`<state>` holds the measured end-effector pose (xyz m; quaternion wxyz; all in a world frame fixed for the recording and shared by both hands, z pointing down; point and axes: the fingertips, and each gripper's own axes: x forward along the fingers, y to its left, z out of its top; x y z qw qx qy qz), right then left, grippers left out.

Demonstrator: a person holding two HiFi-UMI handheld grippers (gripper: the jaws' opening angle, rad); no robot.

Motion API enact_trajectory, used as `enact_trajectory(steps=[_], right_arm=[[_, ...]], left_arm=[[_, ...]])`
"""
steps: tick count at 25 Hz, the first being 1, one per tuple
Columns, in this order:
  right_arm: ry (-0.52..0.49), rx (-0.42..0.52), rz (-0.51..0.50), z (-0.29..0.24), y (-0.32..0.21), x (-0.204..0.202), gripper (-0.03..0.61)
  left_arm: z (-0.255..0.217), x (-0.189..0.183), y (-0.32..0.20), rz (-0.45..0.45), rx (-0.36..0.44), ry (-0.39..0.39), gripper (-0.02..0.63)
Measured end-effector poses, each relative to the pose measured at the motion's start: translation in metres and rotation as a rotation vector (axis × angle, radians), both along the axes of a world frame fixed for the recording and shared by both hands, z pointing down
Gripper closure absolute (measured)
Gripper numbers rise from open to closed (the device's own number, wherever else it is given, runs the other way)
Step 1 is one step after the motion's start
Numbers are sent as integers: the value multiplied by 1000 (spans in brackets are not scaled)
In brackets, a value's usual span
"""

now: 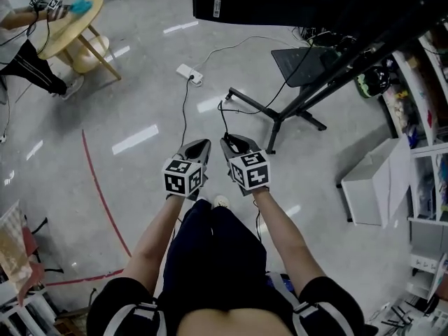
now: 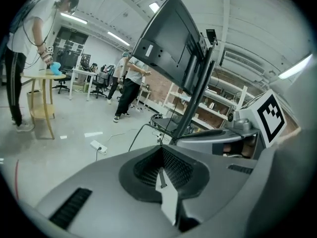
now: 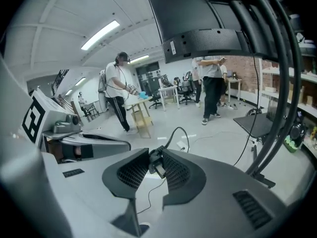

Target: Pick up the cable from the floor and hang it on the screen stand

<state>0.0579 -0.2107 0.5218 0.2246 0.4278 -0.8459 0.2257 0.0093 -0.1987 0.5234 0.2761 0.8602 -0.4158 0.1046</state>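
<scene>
Right gripper (image 3: 155,150) pinches the cable (image 3: 170,136) at its stiff plug, and the light cord hangs limp. Left gripper (image 2: 161,149) is clenched, empty.

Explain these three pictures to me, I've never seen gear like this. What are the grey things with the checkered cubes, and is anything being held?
There is no robot here. A person holds a two-jaw gripper in each hand, and the cubes are part of them. The top-down picture comes from a camera on the person's head and shows the left gripper and the right gripper. The other two pictures come from cameras riding on each gripper, looking along its jaws. On the floor are a power strip, the screen stand and a white box. The right gripper is clamped on the end of a black cable. The left gripper's jaws are together, and I can't tell whether anything thin is caught between them.
</scene>
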Motion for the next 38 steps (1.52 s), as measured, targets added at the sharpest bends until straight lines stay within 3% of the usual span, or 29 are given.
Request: enact_trajectory(steps=[6, 18, 38], right_arm=[[8, 74, -12, -61, 11, 4, 476], [12, 220, 82, -158, 8, 47, 476], [157, 472, 113, -347, -33, 101, 476]], left_arm=[[-42, 9, 9, 39, 48, 34, 611], [-130, 49, 4, 229, 133, 118, 611], [-270, 121, -23, 488, 273, 166, 611]])
